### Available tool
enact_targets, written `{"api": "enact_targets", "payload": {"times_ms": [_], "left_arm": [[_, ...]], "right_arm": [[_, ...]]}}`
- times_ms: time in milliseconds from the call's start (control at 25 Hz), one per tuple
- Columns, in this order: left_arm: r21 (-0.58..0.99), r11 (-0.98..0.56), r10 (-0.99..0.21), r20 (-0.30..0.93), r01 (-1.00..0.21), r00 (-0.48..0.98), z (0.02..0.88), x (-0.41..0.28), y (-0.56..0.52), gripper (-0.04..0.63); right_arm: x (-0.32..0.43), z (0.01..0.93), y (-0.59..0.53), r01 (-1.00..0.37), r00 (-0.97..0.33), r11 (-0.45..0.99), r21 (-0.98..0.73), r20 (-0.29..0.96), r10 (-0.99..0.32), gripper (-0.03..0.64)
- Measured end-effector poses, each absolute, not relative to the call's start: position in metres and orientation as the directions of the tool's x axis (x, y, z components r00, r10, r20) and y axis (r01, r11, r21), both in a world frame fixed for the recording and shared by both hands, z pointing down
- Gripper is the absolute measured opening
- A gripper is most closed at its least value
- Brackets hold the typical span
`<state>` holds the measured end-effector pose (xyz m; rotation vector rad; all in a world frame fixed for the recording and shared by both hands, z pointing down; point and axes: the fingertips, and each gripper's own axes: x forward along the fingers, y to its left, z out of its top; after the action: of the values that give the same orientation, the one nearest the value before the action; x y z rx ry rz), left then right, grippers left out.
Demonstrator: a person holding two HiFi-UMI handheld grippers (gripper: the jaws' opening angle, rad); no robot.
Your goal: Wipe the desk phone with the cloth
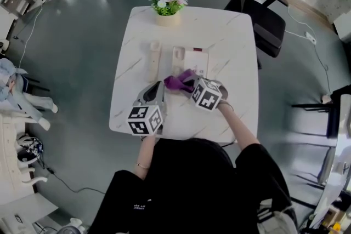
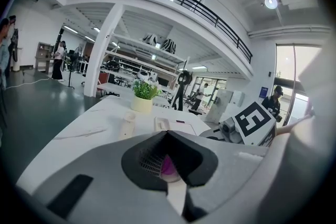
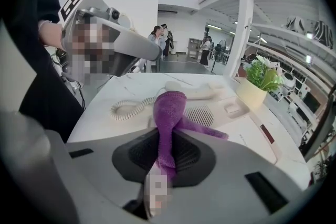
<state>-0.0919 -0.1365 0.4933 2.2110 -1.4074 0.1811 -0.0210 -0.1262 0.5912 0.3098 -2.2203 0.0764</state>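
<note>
The cream desk phone (image 1: 190,62) lies on the white marble table (image 1: 230,35), its handset (image 1: 154,60) off the cradle to the left. A purple cloth (image 1: 179,80) hangs at the phone's near edge between both grippers. My right gripper (image 1: 190,84) is shut on one end. In the right gripper view, the cloth (image 3: 170,113) rises from the right gripper (image 3: 163,161) and drapes over the phone (image 3: 239,119); the handset (image 3: 192,93) and coiled cord (image 3: 128,108) lie beyond. My left gripper (image 1: 163,85) is shut, with a bit of purple cloth (image 2: 168,164) pinched in the left gripper (image 2: 169,169).
A small pot of flowers (image 1: 167,8) stands at the table's far edge. A black office chair (image 1: 265,19) is at the far right corner. Grey floor surrounds the table. The table's near strip (image 1: 186,129) lies just in front of the person's body.
</note>
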Motion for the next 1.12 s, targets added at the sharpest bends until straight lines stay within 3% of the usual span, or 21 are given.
{"api": "enact_targets", "payload": {"times_ms": [680, 1120], "left_arm": [[0.336, -0.339, -0.818, 0.357, -0.879, 0.452, 0.485, -0.096, -0.134, -0.003], [0.321, -0.356, -0.826, 0.332, -0.878, 0.456, 0.476, -0.098, -0.133, -0.003]], "right_arm": [[-0.022, 0.593, -0.097, -0.218, -0.605, 0.975, -0.054, 0.791, -0.092, 0.037], [-0.018, 0.583, -0.081, -0.272, -0.666, 0.942, -0.196, 0.745, -0.037, 0.037]]}}
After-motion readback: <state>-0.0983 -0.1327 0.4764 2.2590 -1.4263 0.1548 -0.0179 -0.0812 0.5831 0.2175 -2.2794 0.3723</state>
